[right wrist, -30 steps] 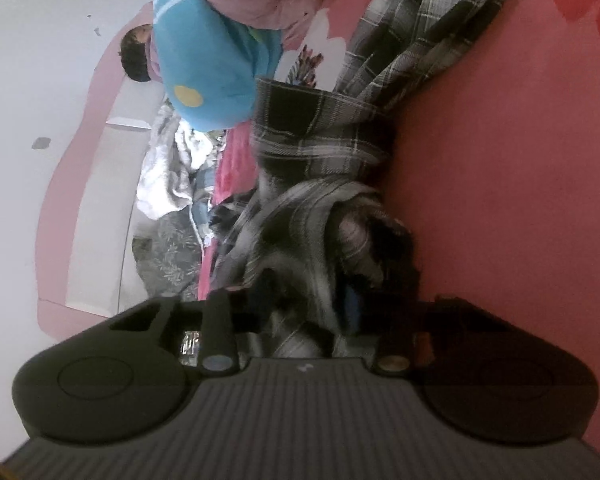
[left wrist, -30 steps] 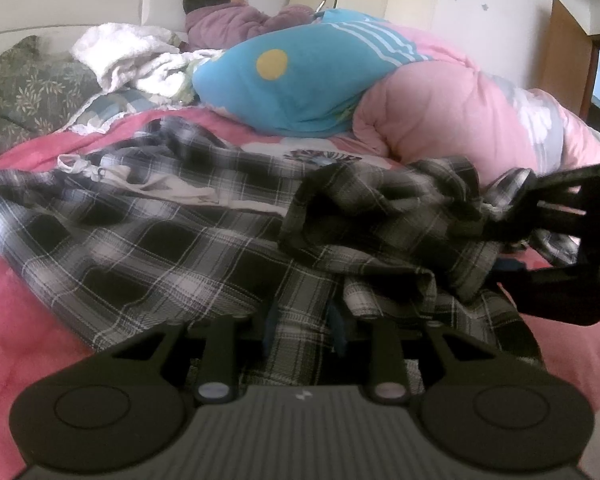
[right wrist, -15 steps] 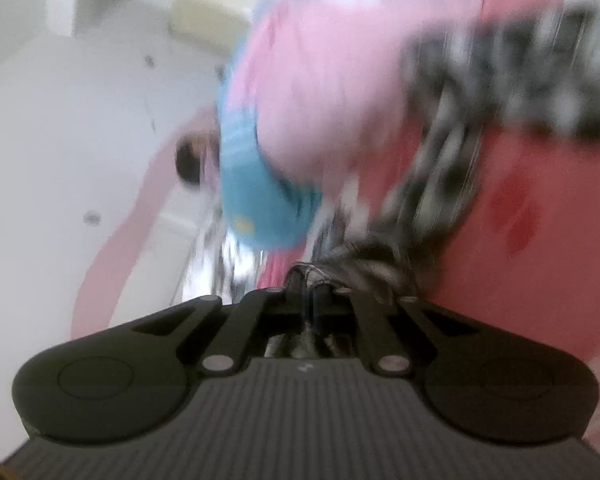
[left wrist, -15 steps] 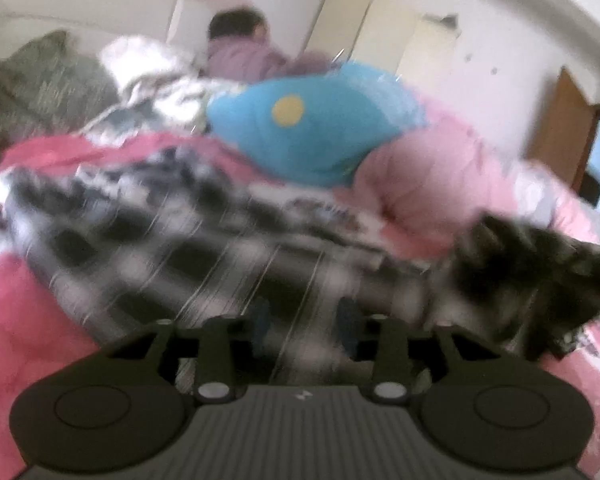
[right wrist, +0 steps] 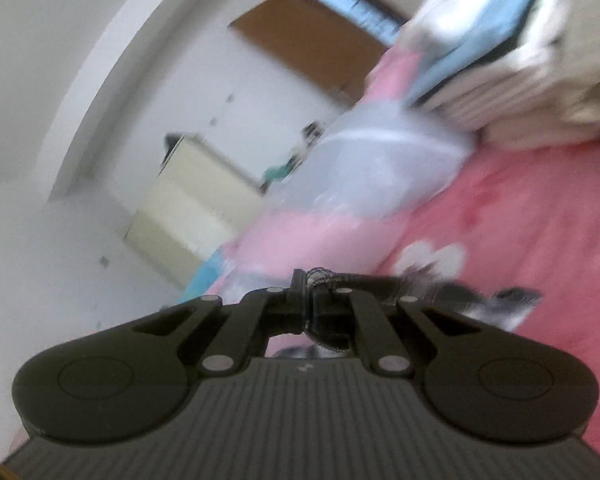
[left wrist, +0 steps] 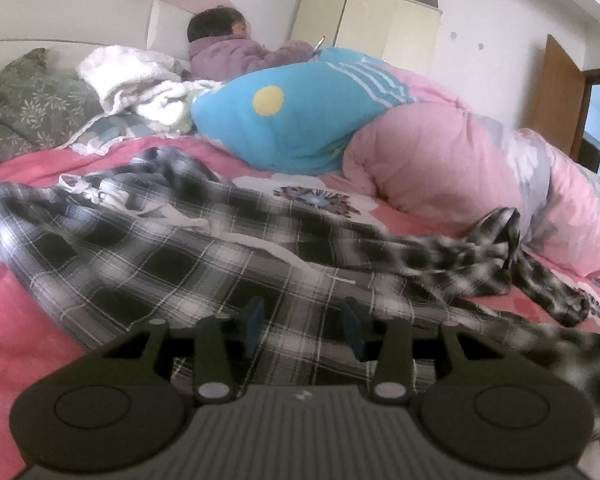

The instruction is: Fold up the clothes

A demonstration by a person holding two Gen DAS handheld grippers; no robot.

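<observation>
A black-and-white plaid shirt point(left wrist: 172, 264) lies spread across the pink bedsheet point(left wrist: 16, 312), its sleeve point(left wrist: 496, 252) trailing out to the right in a bunch. My left gripper point(left wrist: 304, 324) hovers low over the shirt's near hem, its jaws open and the blue pads apart with cloth beneath them. The right wrist view is motion-blurred. My right gripper point(right wrist: 309, 294) is shut there, with a scrap of the plaid shirt point(right wrist: 484, 306) hanging beside and under its closed fingers above the sheet.
A person point(left wrist: 236, 52) lies by the headboard behind a blue pillow point(left wrist: 292, 120) and a rolled pink duvet point(left wrist: 440, 160). White towels point(left wrist: 132, 80) and a grey floral pillow point(left wrist: 28, 104) sit at the back left. A stack of folded clothes point(right wrist: 500, 72) is blurred.
The right gripper closed on the bunched sleeve and swung away to the right, pulling it out flat. The left gripper's fingers spread wider. The right gripper has left the left wrist view.
</observation>
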